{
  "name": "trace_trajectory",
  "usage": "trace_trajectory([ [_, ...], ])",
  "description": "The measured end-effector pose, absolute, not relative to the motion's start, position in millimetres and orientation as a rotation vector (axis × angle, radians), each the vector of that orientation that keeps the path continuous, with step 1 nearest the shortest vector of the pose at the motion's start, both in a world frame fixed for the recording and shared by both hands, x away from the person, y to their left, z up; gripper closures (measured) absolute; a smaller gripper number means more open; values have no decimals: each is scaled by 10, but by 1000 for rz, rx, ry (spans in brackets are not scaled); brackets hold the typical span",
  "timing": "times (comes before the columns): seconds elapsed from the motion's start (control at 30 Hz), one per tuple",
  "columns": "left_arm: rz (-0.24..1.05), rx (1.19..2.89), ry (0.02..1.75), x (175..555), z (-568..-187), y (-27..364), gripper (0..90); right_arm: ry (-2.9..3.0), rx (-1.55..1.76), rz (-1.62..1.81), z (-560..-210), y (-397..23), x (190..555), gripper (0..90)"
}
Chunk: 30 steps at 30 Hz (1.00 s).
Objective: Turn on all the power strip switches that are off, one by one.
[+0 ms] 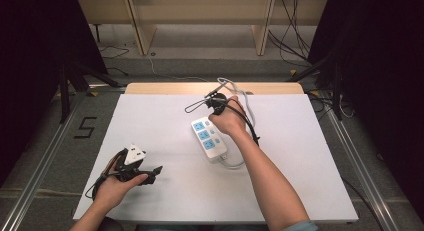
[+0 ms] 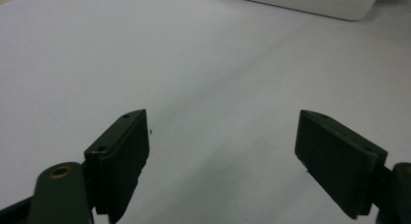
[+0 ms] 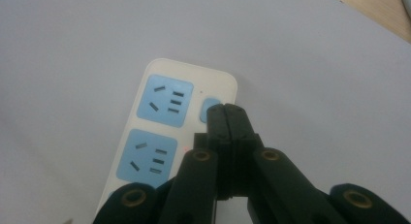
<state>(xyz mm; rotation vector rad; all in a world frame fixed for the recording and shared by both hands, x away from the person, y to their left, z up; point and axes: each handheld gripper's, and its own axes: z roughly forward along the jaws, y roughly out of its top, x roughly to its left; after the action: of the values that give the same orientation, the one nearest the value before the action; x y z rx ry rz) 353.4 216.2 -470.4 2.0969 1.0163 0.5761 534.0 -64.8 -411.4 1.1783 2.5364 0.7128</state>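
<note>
Right over the power strip's switch

Up top first: the white power strip (image 1: pixel 209 140) lies near the middle of the white sheet (image 1: pixel 300 156), its cord (image 1: pixel 234 164) curling off the near end. The right gripper (image 1: pixel 216 109) hovers at the strip's far end, hand wrapped round it. The left gripper (image 1: pixel 155 171) rests low on the sheet, well apart from the strip.

Left gripper view now: jaws spread wide, nothing between them, bare sheet below, the strip's edge (image 2: pixel 310 3) far off at the top.

Right gripper view: jaws clenched together, empty, tips (image 3: pixel 226 112) right at the small blue button (image 3: pixel 207 109) beside the first blue socket (image 3: pixel 163 101). Whether they touch it, I cannot tell.
</note>
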Motion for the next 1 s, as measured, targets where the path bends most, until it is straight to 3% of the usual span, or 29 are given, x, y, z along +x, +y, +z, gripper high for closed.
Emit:
trace_trajectory([
  [1.0, 573, 2097, 1012, 3532, -4700, 2157, 198, 2540, 1193, 687, -4144, -545, 5475, 900],
])
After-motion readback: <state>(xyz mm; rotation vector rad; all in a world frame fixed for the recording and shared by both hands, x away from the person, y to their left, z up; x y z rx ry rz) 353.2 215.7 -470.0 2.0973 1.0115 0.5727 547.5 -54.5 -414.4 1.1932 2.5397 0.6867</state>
